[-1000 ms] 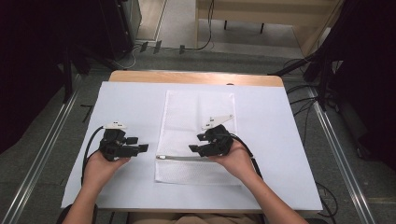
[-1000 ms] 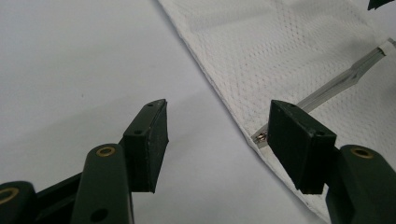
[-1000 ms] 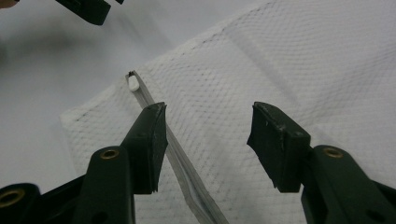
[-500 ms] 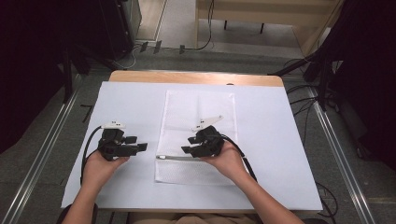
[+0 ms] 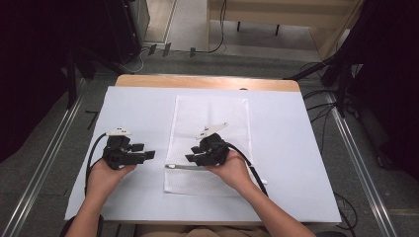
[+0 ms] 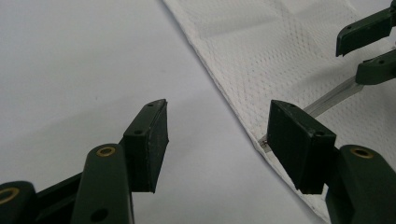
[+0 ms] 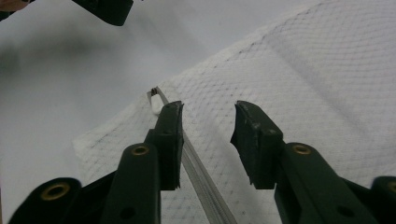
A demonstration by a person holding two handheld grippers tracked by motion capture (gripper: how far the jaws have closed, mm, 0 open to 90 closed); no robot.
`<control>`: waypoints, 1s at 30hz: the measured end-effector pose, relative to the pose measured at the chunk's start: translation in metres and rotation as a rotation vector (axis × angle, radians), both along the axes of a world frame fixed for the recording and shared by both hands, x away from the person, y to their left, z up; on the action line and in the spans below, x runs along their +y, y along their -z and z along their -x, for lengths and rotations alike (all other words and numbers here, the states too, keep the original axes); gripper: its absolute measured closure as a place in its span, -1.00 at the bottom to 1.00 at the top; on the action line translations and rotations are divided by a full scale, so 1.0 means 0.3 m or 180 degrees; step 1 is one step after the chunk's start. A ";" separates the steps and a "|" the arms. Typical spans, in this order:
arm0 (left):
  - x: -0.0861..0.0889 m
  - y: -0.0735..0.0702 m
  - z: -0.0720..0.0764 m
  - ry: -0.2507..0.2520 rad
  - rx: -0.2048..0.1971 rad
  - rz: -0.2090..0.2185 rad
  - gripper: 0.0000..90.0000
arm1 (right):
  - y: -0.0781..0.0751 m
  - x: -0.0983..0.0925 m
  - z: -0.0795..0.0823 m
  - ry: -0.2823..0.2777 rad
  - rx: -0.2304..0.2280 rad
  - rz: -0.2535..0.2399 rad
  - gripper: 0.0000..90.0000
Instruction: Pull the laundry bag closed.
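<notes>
On the white-covered table point(image 5: 296, 148) the mesh zipper bag point(image 5: 212, 113) lies flat, unopened (zipper point(image 5: 185, 167) near its front edge); the right gripper point(image 7: 205, 123), jaws just narrowing but gripping nothing, straddles the zipper, while the left gripper point(image 6: 217, 135) waits open beside it.

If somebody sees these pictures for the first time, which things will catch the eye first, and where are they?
First, the white mesh bag lying flat in the middle of the white table cover, its zipper running across near the person's end. Next, the right gripper, low over that zipper, its jaws just closing with the zipper strip beside one pad. The left gripper waits open beside the bag's left edge.
</notes>
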State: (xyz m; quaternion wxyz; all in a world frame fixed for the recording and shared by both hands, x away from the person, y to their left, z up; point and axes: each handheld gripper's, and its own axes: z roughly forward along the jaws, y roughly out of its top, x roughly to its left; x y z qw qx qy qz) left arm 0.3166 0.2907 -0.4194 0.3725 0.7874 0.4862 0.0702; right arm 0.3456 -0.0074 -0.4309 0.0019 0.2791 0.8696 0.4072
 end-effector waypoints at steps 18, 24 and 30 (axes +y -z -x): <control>0.001 0.000 -0.002 0.0009 -0.0012 0.0007 -0.13 | 0.047 0.113 0.015 -0.0162 0.0126 -0.0042 0.73; 0.002 0.000 -0.002 -0.0003 0.0001 0.0009 -0.12 | 0.059 0.154 0.024 -0.0237 0.0144 0.0002 0.76; 0.003 0.000 -0.003 0.0000 0.0003 0.0005 -0.12 | 0.076 0.176 0.013 -0.0218 0.0222 -0.0019 0.74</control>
